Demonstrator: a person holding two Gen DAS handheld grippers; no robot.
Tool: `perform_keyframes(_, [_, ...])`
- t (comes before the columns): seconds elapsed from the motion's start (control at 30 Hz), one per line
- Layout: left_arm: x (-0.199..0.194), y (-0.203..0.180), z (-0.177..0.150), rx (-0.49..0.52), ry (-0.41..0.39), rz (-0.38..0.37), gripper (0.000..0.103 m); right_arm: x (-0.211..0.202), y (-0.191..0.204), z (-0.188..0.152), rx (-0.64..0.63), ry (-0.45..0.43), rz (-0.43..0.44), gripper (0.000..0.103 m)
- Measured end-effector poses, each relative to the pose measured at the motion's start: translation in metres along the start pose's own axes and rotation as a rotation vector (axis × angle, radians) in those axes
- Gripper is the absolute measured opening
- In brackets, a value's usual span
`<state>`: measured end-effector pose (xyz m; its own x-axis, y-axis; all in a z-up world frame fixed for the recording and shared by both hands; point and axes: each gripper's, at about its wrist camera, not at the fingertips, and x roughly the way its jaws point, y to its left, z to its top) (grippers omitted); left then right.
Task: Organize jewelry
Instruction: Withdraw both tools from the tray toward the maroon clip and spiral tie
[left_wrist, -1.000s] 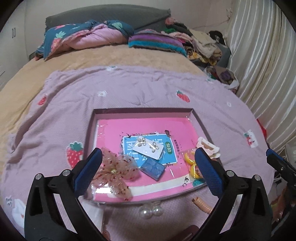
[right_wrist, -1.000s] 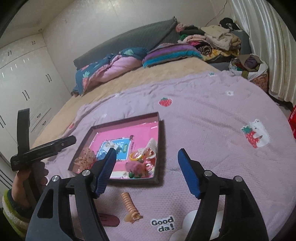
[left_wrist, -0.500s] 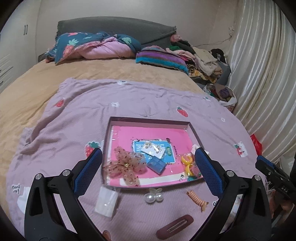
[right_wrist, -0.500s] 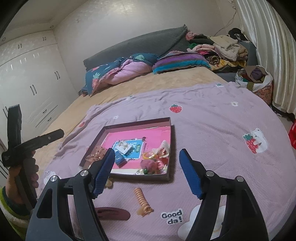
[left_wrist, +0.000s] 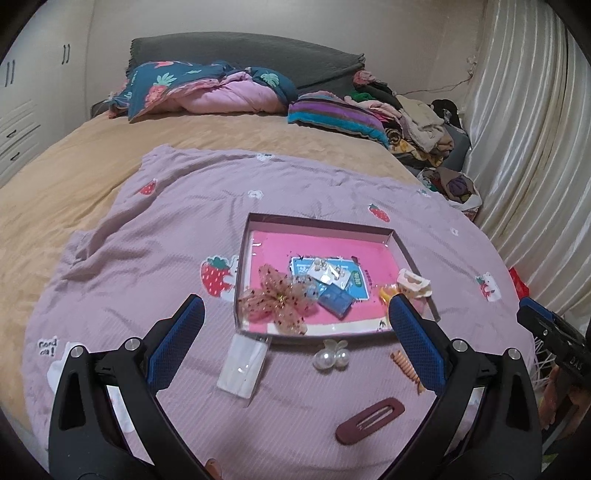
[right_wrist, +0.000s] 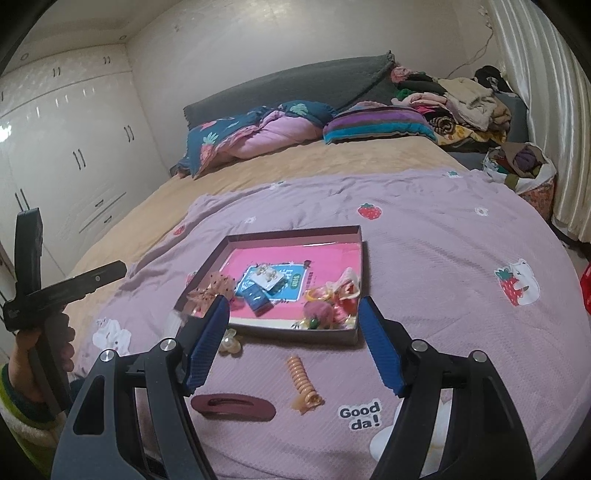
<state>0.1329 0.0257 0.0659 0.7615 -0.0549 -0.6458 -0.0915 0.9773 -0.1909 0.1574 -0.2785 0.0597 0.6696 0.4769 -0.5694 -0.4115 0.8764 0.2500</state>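
Lying on a lilac blanket (left_wrist: 155, 258), from left to right, are a clear packet (left_wrist: 242, 366) at the tray's near left corner, a pearl clip (left_wrist: 331, 355) against its near edge, a maroon clip (left_wrist: 370, 420) nearer the blanket's near edge, and an orange claw clip (left_wrist: 407, 370). The tray (left_wrist: 321, 223) holds a sequinned bow (left_wrist: 277, 302) on its left side, a blue box (left_wrist: 335, 301) mid-tray and a white clip (left_wrist: 413, 283) on its right edge. Both the left gripper (left_wrist: 293, 343) and right gripper (right_wrist: 295, 341) hover with fingers wide, holding nothing.
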Motion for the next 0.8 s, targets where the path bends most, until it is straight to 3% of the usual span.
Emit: perform_keyframes(0.8, [0.002,-0.012,-0.061,0.090,0.086,-0.003,0.093,0.010,0.017,-0.046,-0.086,0.107,-0.017,0.071])
